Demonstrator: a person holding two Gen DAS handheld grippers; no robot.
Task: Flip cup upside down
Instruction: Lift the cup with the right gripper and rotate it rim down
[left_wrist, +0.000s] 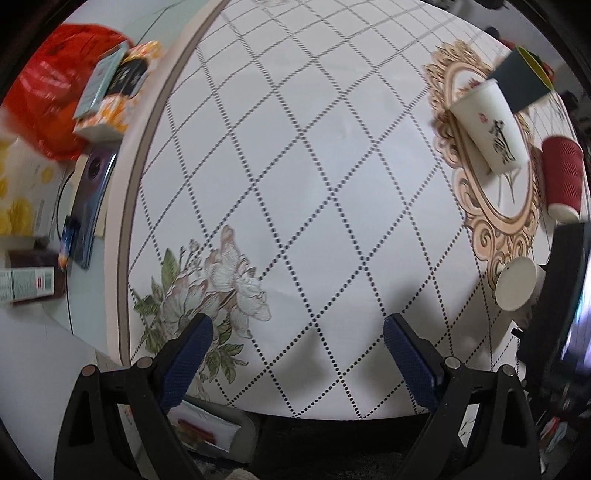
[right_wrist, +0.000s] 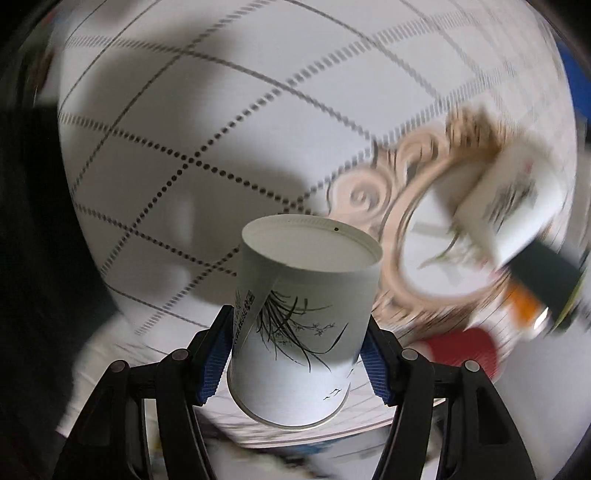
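Note:
My right gripper (right_wrist: 295, 354) is shut on a white paper cup (right_wrist: 303, 314) with an ink plant drawing. The cup's flat base points away from the camera and its open rim points back toward the gripper. It is held above the white round table (right_wrist: 221, 110). The same cup shows base-on at the right edge of the left wrist view (left_wrist: 516, 282). My left gripper (left_wrist: 297, 341) is open and empty above the table (left_wrist: 295, 166), near a printed flower.
A second white paper cup (left_wrist: 489, 127), a dark green cup (left_wrist: 524, 79) and a red ribbed cup (left_wrist: 562, 177) stand on the gold ornament print at the right. Boxes and a red bag (left_wrist: 48, 107) lie beyond the table's left edge.

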